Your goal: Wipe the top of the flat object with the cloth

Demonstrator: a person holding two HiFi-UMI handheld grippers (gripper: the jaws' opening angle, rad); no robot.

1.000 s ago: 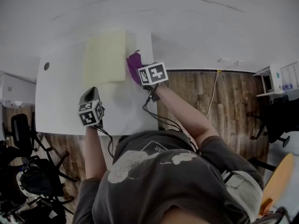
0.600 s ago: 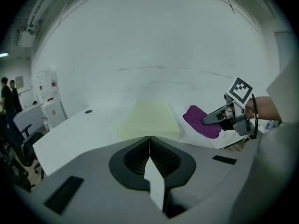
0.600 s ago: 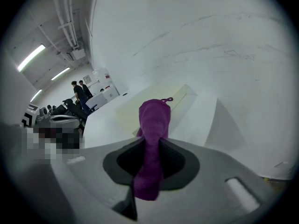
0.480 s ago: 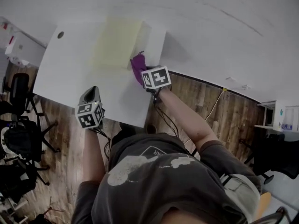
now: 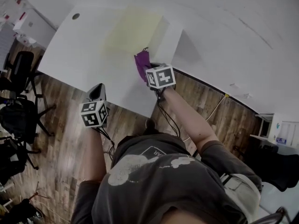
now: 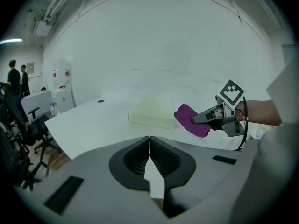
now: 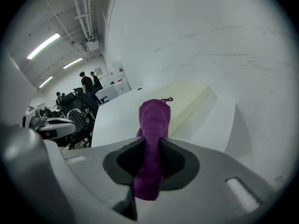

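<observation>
Cloth (image 7: 154, 118) in right tool (image 7: 152, 149), perhaps aloft

A white surface (image 5: 79, 59) carries one thing: a pale yellow flat block (image 5: 133, 31), lying flat near the far edge by the wall. A small dark round hole (image 5: 75, 16) sits near one far corner.

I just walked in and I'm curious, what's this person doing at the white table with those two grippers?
A person stands at the white table with a gripper in each hand. The right gripper is clamped on a purple cloth, holding it at the near edge of a pale yellow flat block; whether the two touch isn't clear. The left gripper is shut and empty, held back near the table's front edge.
</observation>
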